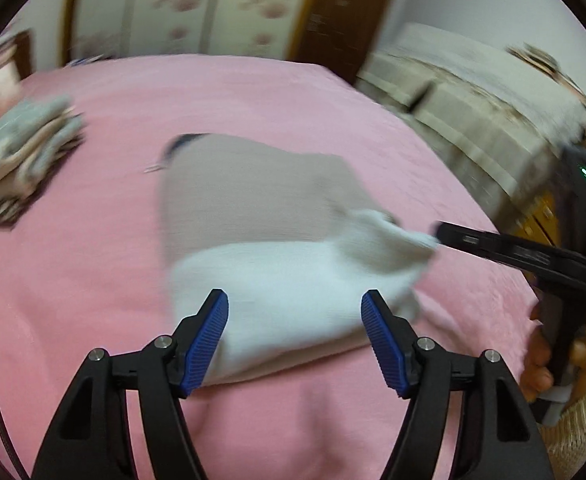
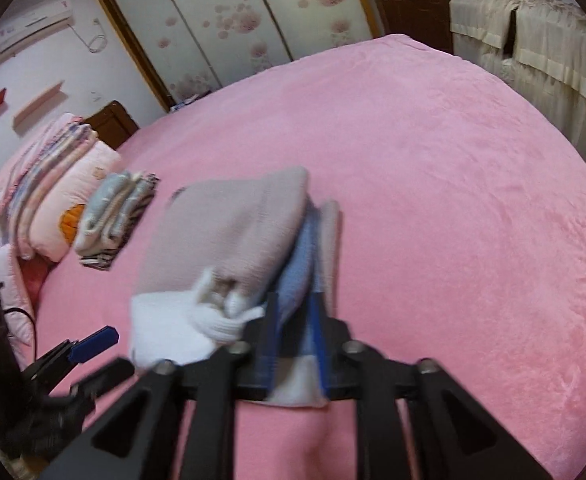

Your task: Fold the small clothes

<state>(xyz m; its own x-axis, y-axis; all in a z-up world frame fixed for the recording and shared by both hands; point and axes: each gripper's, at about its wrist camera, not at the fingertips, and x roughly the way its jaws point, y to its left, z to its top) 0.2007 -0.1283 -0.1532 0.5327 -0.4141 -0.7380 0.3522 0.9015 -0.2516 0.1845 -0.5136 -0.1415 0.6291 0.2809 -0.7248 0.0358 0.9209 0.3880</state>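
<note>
1. Garment [image 1: 253, 216]: beige and white small piece, partly folded, lying on the pink bed [image 1: 93, 280]; blurred in both views.
2. Left gripper [image 1: 295, 312]: jaws wide apart, empty, poised just above the garment's white near end, which shows between them.
3. Right gripper [image 2: 293, 316]: jaws clamped on the garment's bunched white-and-blue edge [image 2: 301, 272] at its right side.
4. Folded clothes stack [image 1: 21, 160]: on the bed, well apart to the left.
5. Pillows [image 2: 53, 196]: beside the stack.

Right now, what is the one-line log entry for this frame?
step: folding | left gripper: open, above garment | right gripper: shut on garment edge | folded pile: far left on bed
</note>
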